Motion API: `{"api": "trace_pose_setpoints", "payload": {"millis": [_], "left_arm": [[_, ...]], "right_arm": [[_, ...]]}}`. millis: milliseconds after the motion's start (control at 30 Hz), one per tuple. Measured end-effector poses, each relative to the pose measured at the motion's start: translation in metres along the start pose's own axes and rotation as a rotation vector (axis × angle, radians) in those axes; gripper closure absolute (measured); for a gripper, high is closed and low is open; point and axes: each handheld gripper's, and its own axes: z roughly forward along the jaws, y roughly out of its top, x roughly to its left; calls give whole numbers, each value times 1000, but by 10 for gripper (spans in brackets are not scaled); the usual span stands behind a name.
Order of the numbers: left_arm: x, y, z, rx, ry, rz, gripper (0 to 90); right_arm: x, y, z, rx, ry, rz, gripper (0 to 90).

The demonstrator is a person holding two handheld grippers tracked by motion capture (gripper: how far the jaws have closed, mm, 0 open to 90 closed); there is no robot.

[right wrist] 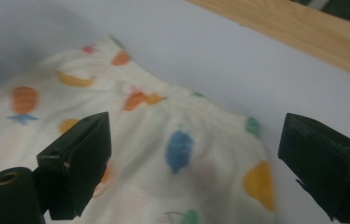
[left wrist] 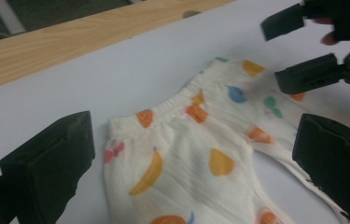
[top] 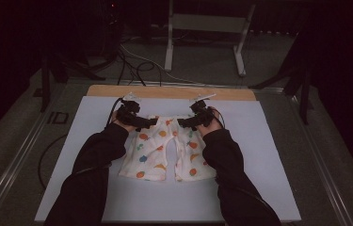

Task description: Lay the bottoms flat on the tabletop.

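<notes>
A small pair of cream trousers (top: pixel 164 150) printed with coloured fruit lies flat on the white board (top: pixel 89 136), waistband at the far side and legs toward me. My left gripper (top: pixel 151 123) hovers at the waistband's left corner, jaws wide apart and nothing between them. Its own view looks down on the trousers (left wrist: pixel 186 154) between its open jaws (left wrist: pixel 191 163), with the right gripper (left wrist: pixel 312 51) farther off, also open. My right gripper (top: pixel 182 123) hangs open over the waistband's right corner. In its view the fabric (right wrist: pixel 163 140) lies beneath the spread jaws (right wrist: pixel 200 163), untouched.
A wooden strip (top: pixel 172 92) runs along the board's far edge. Beyond the table stand a grey metal frame (top: pixel 202 28) and loose cables (top: pixel 132 61) on the floor. Bare white board surrounds the trousers on the left, right and near sides.
</notes>
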Motion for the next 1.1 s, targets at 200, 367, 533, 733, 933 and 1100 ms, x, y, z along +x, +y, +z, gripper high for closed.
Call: {"api": "trace_pose_setpoints", "payload": {"millis": [200, 367, 533, 733, 933, 1100], "left_arm": [[-3, -5, -8, -6, -55, -4, 3], [-10, -8, -15, -8, -74, 8, 3], [-15, -16, -27, -16, -84, 26, 3], [-17, -27, -37, -25, -94, 24, 3], [-23, -49, -51, -10, -133, 45, 3], [-27, -74, -64, -9, -133, 52, 3]], "right_arm": [[7, -2, -8, -5, 13, -33, 101], [11, -6, -18, -23, 22, -43, 101], [12, -14, -27, -21, 69, -52, 101], [16, -25, -33, -13, 102, -68, 101], [28, -49, -43, -18, 142, -88, 100], [33, -68, -53, -32, 167, -97, 100]]}}
